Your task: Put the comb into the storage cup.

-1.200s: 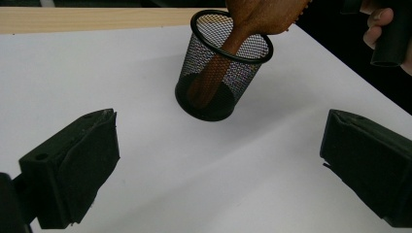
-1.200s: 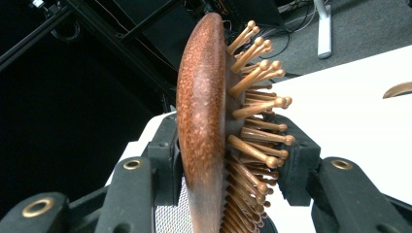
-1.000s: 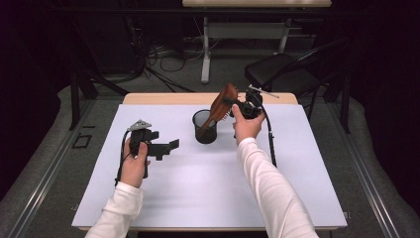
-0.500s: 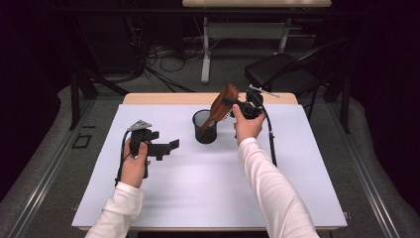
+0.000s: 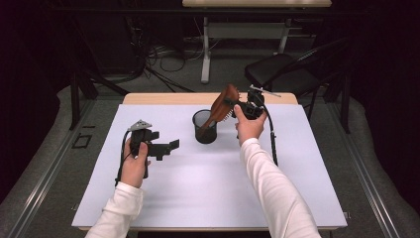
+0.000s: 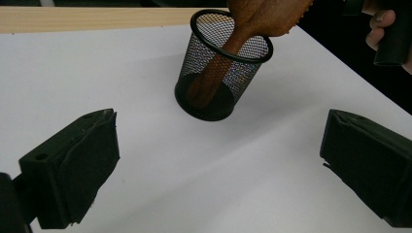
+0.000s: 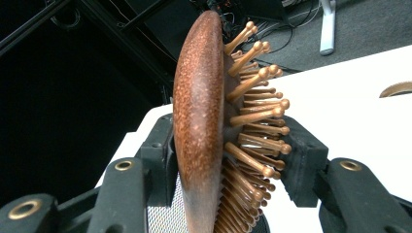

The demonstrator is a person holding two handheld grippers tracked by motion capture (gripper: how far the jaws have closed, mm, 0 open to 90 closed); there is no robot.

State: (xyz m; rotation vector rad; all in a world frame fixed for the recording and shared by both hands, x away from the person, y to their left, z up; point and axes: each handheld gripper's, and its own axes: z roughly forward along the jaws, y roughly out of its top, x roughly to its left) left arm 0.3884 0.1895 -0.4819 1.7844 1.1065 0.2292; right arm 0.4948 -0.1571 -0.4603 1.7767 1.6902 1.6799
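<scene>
A brown wooden hairbrush [image 5: 224, 103] leans with its handle inside a black mesh cup [image 5: 204, 128] at the back middle of the white table. My right gripper [image 5: 233, 104] holds the brush head from the right. In the right gripper view the brush [image 7: 199, 111] stands between the pads, one on its smooth back and one at the bristle tips; the jaws have just been opening a little, and the pads still touch it. My left gripper [image 5: 168, 148] rests open at the left. Its own view shows the cup [image 6: 221, 73] and brush [image 6: 257, 14] ahead of its empty jaws.
A wooden strip [image 5: 163, 98] runs along the table's [image 5: 208, 198] far edge. Beyond it stand a dark folding chair [image 5: 287, 74], a desk frame and cables on the floor. The right gripper's cable [image 5: 272, 144] trails down over the table.
</scene>
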